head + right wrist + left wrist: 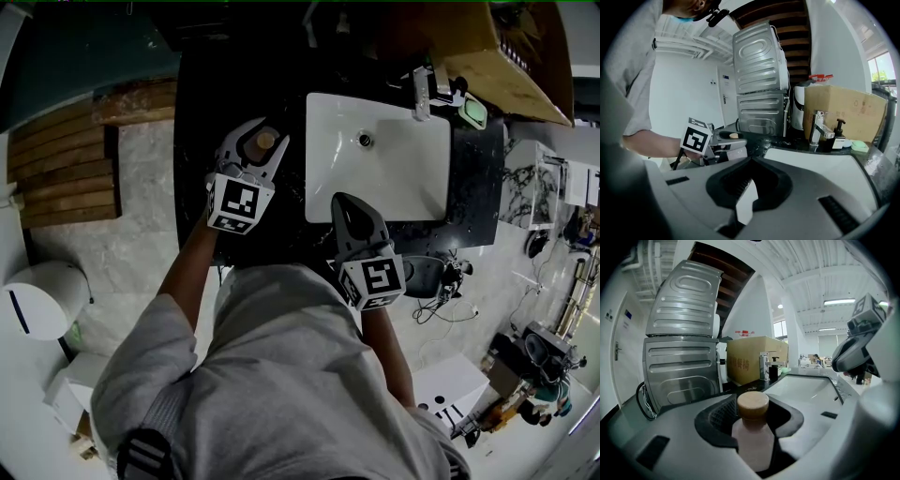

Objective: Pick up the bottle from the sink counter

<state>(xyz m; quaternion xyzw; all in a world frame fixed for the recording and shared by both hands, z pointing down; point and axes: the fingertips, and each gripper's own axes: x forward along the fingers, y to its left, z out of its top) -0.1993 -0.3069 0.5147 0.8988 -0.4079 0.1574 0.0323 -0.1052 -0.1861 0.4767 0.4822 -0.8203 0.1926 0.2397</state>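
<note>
- The bottle stands upright between your left gripper's jaws, which clamp it just below the tan cap, likely so it cannot tip.
- It is over the dark counter, left of the sink; whether it is lifted or resting doesn't show.
- Your right gripper is closed on nothing at the basin's near rim, clear of the grasp.

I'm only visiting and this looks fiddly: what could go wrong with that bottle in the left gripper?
The left gripper clamps the bottle below its tan cap; the smooth body might slip if tilted. The sink basin lies beside it, so a dropped bottle could tumble in. The right gripper is shut and empty, so probably no backup catch.
</note>
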